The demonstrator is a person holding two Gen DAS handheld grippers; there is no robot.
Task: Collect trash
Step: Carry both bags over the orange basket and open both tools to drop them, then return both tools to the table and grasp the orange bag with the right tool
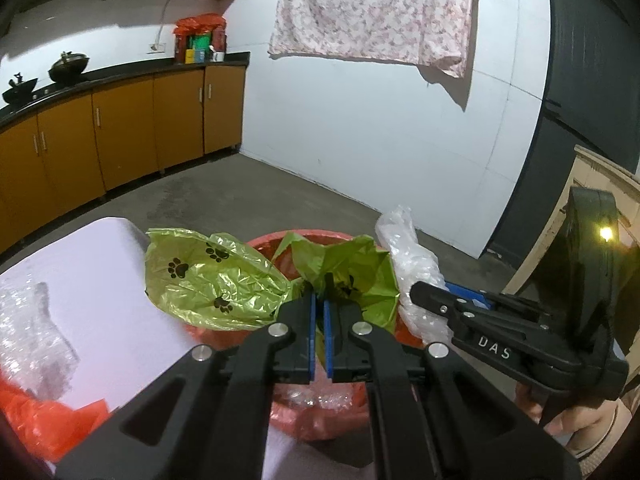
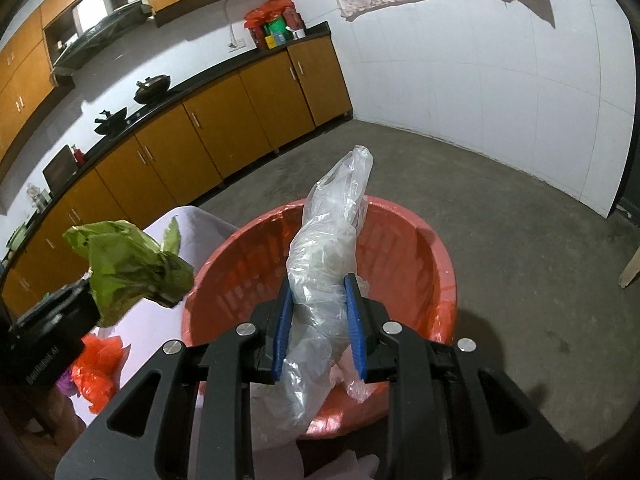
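Two loads hang over the red basket (image 2: 400,248) at the desk (image 1: 100,280) edge: right gripper (image 2: 318,326) clenched on the clear plastic bag (image 2: 324,264), left gripper (image 1: 319,334) pinching the green paw-print bag (image 1: 216,276). Release each only once centred above the opening, beyond the near rim.

A home kitchen: wooden cabinets (image 2: 248,108), dark countertop (image 2: 192,88) with woks (image 2: 152,86).

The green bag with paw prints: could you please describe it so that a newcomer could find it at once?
Start at the red basket beside the white table. Over its near rim, the left claw pinches a crumpled green bag. Black paw prints set it apart from the clear plastic bag in the right claw.
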